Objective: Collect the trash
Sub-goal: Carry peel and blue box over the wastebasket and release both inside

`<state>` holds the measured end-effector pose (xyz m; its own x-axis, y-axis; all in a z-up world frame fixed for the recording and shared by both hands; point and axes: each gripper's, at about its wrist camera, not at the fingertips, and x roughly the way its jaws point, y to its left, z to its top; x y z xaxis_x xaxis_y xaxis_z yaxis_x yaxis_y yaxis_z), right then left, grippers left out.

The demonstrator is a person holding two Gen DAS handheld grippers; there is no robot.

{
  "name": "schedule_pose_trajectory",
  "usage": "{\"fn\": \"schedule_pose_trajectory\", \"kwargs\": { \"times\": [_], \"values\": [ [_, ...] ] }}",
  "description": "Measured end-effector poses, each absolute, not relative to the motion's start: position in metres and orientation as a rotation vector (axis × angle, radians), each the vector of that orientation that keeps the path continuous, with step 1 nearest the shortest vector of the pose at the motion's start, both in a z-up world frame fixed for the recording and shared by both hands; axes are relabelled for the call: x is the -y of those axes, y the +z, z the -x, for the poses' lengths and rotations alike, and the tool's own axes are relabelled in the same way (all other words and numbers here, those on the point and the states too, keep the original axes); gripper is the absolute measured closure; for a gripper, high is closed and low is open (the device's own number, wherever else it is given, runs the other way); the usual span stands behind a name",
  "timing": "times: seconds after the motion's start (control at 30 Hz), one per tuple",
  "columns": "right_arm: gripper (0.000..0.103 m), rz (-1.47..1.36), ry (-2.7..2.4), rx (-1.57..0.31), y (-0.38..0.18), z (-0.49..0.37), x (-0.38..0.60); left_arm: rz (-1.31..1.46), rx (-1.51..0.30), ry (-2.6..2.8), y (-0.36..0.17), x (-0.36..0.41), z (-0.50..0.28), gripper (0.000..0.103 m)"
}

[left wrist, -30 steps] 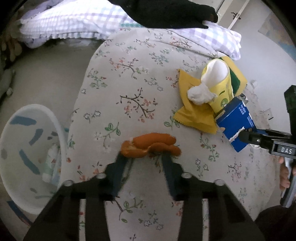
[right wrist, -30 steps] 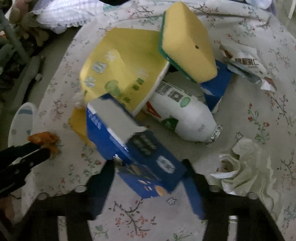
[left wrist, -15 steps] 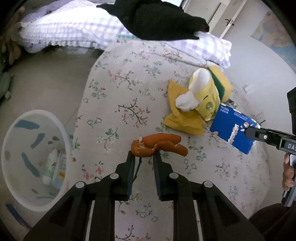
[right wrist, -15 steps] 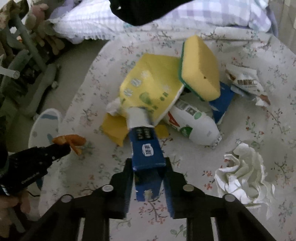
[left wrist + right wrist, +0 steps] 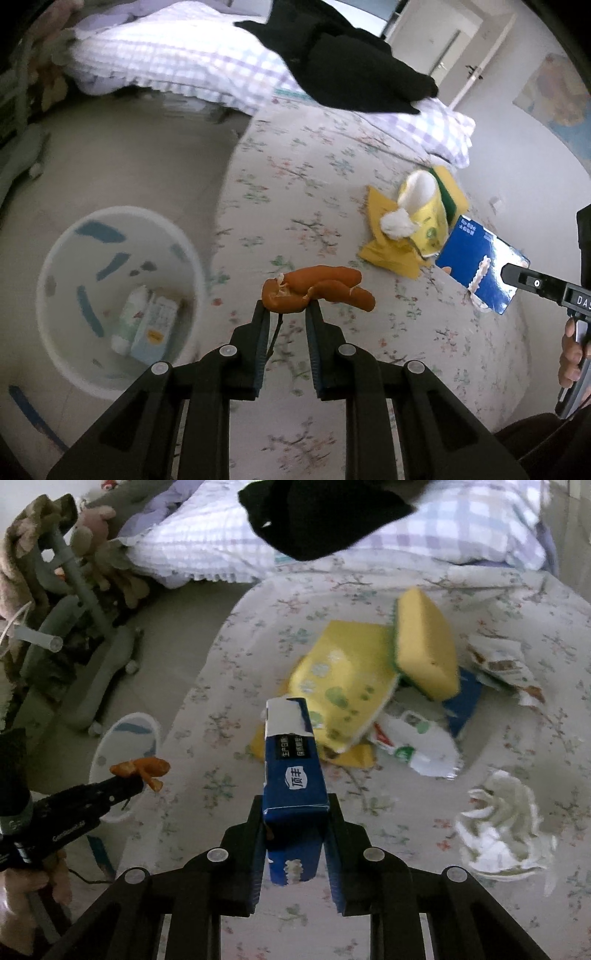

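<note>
My left gripper (image 5: 286, 308) is shut on an orange peel (image 5: 314, 290) and holds it above the floral bedspread (image 5: 314, 177). It also shows in the right wrist view (image 5: 138, 768). My right gripper (image 5: 295, 805) is shut on a blue carton (image 5: 293, 775), lifted off the bed; the carton shows at the right of the left wrist view (image 5: 480, 264). A white trash bin (image 5: 110, 295) with some packaging inside stands on the floor at the left, beside the bed.
On the bed lie a yellow packet (image 5: 343, 686), a yellow-green sponge (image 5: 424, 642), a white wrapper (image 5: 417, 746), a crumpled tissue (image 5: 502, 823) and a torn packet (image 5: 506, 664). A black garment (image 5: 351, 70) lies on the checked pillows. A grey stand (image 5: 92, 657) is on the floor.
Both grippers closed on their items and lifted them off the bed. The left gripper has moved left, bringing the bin nearer in view.
</note>
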<state>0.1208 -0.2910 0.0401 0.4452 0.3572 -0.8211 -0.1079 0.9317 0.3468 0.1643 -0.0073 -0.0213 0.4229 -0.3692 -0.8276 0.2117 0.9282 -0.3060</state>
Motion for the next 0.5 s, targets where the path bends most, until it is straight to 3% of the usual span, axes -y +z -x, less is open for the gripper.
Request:
{"fn": "schedule_pose_trajectory", "kwargs": {
  "times": [0.5],
  "values": [
    [0.078,-0.211,0.449,-1.093,0.039,-0.154,0.186,0.236,-1.071,-0.17,-0.027,-0.088,-0.158,0.082]
  ]
}}
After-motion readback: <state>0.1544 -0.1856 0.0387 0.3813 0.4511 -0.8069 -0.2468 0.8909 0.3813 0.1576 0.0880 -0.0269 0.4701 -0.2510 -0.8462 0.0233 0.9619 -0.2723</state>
